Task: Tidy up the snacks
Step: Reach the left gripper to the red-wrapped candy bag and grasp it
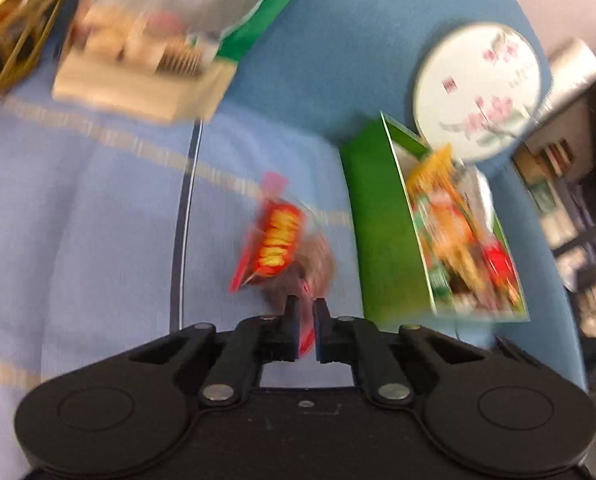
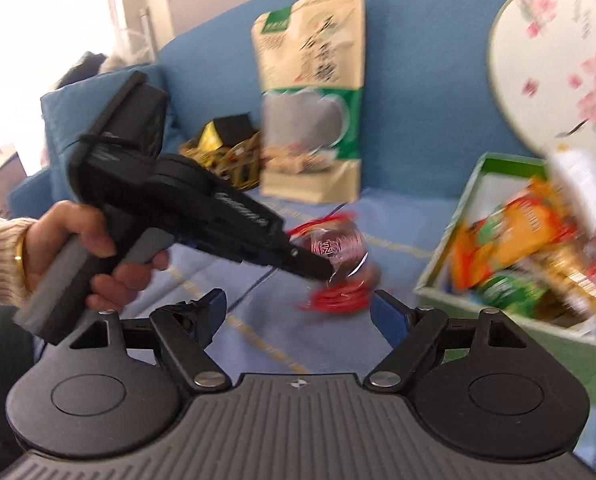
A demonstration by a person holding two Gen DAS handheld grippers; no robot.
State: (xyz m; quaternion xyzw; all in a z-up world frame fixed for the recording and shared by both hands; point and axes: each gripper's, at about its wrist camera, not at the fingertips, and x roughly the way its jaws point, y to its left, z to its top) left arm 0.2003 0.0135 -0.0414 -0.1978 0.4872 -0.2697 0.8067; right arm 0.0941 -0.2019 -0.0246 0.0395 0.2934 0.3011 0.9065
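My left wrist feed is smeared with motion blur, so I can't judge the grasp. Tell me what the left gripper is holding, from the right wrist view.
Observer: The left gripper pinches a clear snack packet with red ends by its edge.
Operator: Report the right gripper.
Observer: The right gripper is open and empty, with the packet just ahead of its fingers.
Operator: Check the wire basket's contents.
Observer: The wire basket, left of the tall pouch, holds a yellow-and-black box.

blur: snack packet (image 1: 276, 236) print unreadable | green box (image 2: 449, 248) cut off right
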